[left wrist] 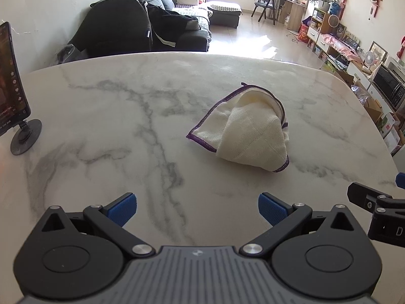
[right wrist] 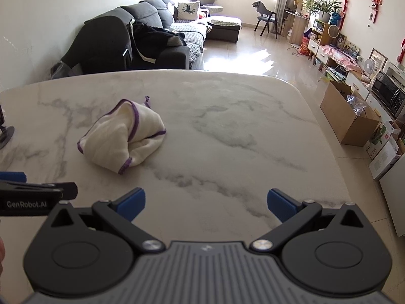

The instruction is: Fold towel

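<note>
A cream towel with purple stitched edges lies crumpled in a heap on the white marble table. In the right wrist view the towel sits ahead and to the left. My left gripper is open and empty, held above the table short of the towel, which lies ahead and to its right. My right gripper is open and empty, near the table's front, with the towel ahead to its left. Part of the right gripper shows at the right edge of the left wrist view.
A phone on a round black stand stands at the table's left edge. Beyond the far edge are a dark sofa and the floor. Cardboard boxes and shelves line the right side of the room.
</note>
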Motion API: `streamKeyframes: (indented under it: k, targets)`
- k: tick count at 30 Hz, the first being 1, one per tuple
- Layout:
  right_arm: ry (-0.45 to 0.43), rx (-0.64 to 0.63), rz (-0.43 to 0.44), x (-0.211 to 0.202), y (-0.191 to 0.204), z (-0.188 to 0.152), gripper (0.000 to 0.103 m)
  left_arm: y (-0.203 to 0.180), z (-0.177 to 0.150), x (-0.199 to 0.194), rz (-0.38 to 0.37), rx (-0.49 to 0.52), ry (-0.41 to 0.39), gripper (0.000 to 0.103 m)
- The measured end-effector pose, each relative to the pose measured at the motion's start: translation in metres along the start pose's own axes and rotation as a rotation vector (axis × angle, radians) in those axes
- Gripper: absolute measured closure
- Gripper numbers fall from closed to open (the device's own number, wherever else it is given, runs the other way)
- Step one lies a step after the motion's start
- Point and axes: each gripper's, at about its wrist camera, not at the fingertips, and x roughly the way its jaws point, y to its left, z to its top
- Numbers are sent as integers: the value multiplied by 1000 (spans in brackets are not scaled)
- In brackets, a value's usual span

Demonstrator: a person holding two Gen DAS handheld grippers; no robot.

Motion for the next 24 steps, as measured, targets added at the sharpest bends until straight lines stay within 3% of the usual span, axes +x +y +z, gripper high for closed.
streamKeyframes:
  k: [24]
  targets:
    - [16, -31, 29, 25, 14, 19, 0, 12, 12, 23, 31, -33, 31, 1]
